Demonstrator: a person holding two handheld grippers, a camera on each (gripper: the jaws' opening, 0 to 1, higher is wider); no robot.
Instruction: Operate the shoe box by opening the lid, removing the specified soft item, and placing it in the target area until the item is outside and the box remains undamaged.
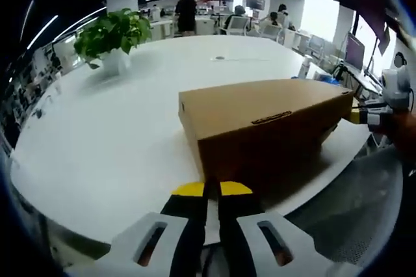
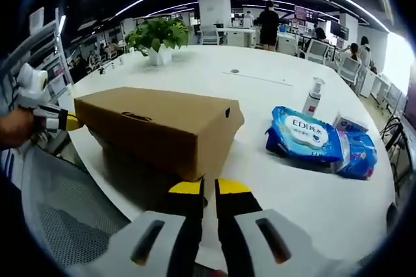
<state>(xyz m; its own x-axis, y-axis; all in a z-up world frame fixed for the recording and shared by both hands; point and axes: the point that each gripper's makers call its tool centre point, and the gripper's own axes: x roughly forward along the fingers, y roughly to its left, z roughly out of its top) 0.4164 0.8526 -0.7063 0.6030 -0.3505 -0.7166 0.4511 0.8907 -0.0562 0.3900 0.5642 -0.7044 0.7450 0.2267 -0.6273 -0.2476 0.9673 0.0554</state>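
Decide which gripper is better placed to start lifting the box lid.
Left, narrowly. The left gripper points at the box's long side, which carries the slot under the lid edge. The right gripper points at a corner. Both are shut, so either would probably need opening.

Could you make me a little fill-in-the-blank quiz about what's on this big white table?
1. The cardboard shoe box has its lid ____.
2. The potted plant stands in a ____ pot.
3. Beside the blue wipes pack stands a small white ____ bottle.
4. The right gripper has yellow-tipped jaws standing ____, at one end of the box; the left gripper is at the other end.

Missing words: closed; white; pump; together
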